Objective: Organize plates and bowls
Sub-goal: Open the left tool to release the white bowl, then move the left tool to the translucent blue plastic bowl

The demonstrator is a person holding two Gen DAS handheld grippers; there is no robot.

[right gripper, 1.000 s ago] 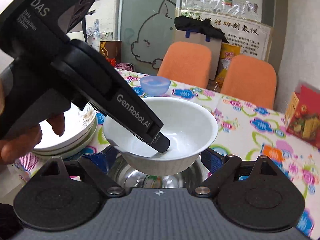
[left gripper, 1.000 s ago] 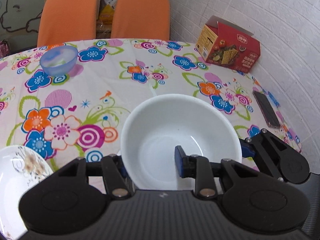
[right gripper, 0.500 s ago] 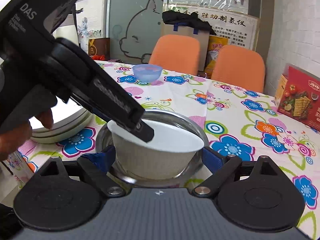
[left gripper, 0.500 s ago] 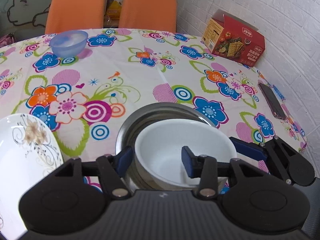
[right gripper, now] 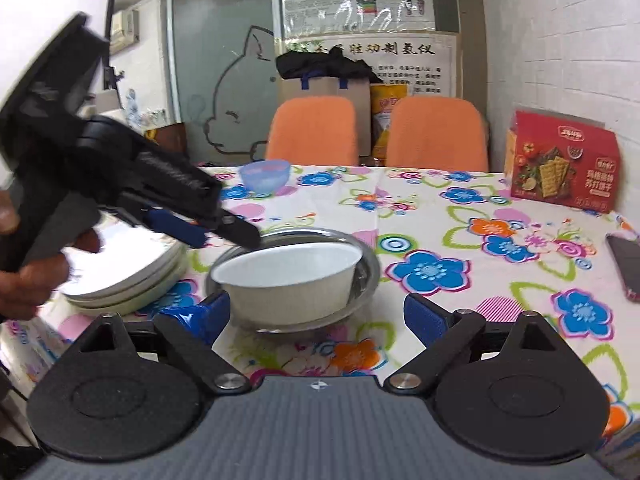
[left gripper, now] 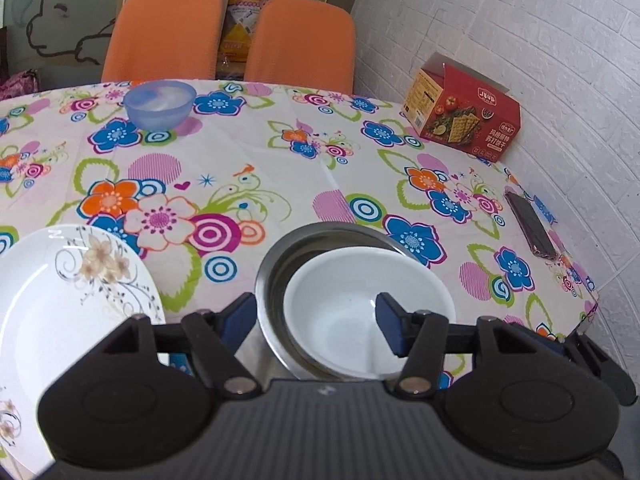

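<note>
left gripper (left gripper: 316, 320) is spread wide in our left wrist view, one blue pad (left gripper: 240, 316) outside the steel bowl (left gripper: 280, 256) and the other pad (left gripper: 390, 326) over the inside of the white bowl (left gripper: 352, 312). we don't see either pad pinching a rim. from our right wrist cam that same gripper (right gripper: 224, 232) sits up and to the left of the bowls, tips apart and just over the steel bowl's (right gripper: 368, 276) back-left rim, with a hand (right gripper: 28, 276) wrapped round its grip. it's a bit blurry there so we can't say if a tip touches the rim

white bowl (right gripper: 292, 284) is nested upright inside the steel one, pushed toward the near-right side so a crescent of steel shows at the far left

right gripper (right gripper: 320, 316) is wide open too, holding nothing, with its blue pads (right gripper: 212, 314) low on either side of the steel bowl and clear of it

stack of plates (right gripper: 128, 280) sits just left of the bowls, and the top plate (left gripper: 60, 304) has a flower print. blue bowl (left gripper: 160, 104) is way off at the far side of the table (left gripper: 304, 184) near the two orange chairs (left gripper: 164, 36). red cracker box (left gripper: 464, 116) stands against the white wall on the right, and a phone (left gripper: 530, 226) lies flat near the right edge
</note>
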